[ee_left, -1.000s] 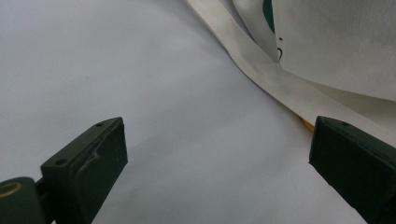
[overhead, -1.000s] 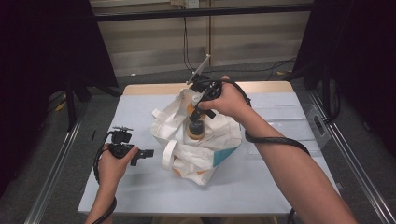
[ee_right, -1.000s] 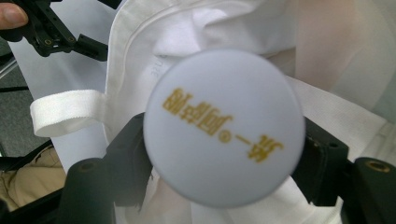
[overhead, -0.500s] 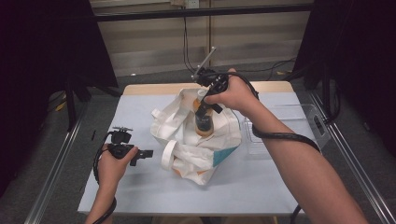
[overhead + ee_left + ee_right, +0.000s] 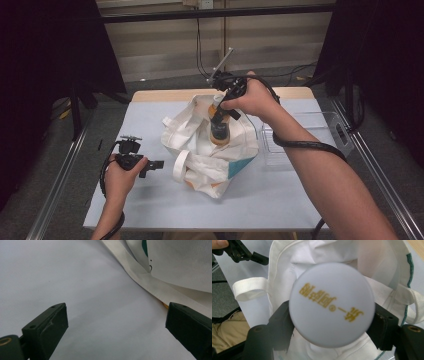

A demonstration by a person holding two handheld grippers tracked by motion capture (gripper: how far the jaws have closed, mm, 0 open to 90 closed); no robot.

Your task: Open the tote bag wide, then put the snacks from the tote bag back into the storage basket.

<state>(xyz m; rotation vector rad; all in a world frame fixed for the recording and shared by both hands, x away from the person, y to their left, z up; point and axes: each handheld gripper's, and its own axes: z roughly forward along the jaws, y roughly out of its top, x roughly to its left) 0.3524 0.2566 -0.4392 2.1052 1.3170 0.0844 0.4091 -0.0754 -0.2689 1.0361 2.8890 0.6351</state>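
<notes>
A white tote bag (image 5: 210, 155) with a teal patch lies slumped in the middle of the table, mouth open toward the far side. My right gripper (image 5: 220, 114) is shut on a bottle (image 5: 220, 129) of orange-brown contents, held upright at the bag's mouth. In the right gripper view the bottle's round white cap (image 5: 332, 305) with gold lettering sits between the jaws of the right gripper (image 5: 332, 326), with the bag (image 5: 312, 255) open beneath. My left gripper (image 5: 156, 164) rests low on the table left of the bag; the left gripper (image 5: 116, 317) stands open with nothing between its jaws.
A clear plastic bin (image 5: 305, 135) stands on the table right of the bag. One bag strap (image 5: 147, 282) trails onto the pale blue table (image 5: 150, 210) near the left jaws. Metal rails run along both sides of the table.
The right hand has shifted the bottle slightly to the right and toward the far side over the bag. The left hand has stayed still.
</notes>
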